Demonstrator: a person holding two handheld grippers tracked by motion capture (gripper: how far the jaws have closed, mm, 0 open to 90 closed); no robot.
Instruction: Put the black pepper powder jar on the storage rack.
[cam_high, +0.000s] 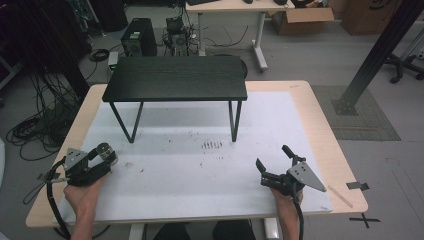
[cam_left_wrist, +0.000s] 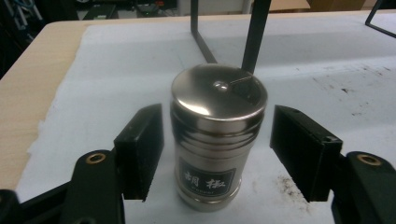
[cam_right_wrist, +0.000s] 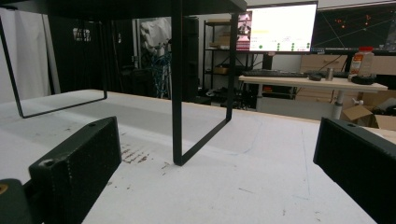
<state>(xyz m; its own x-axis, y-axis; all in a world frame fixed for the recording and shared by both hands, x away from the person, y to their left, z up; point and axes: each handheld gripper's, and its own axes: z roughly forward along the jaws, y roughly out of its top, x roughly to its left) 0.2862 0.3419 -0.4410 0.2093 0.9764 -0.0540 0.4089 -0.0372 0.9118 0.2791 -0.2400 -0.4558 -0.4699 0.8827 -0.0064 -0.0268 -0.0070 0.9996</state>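
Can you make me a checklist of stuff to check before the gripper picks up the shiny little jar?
1. Jar standing up straight: the metal shaker is upright on the white mat. Ok.
2. Jar between the jaws: it sits inside the left gripper, a bit nearer one pad. Ok.
3. Pads pressing on the jar: the left gripper view shows gaps on both sides, so no grip yet. Not ok.
4. Lid on: the shiny cap is seated on top. Ok.
5. Other hand out of the way: the right gripper rests far off with its jaws wide and nothing in them. Ok.
6. Room to lift: the black shelf stands farther back. Ok.
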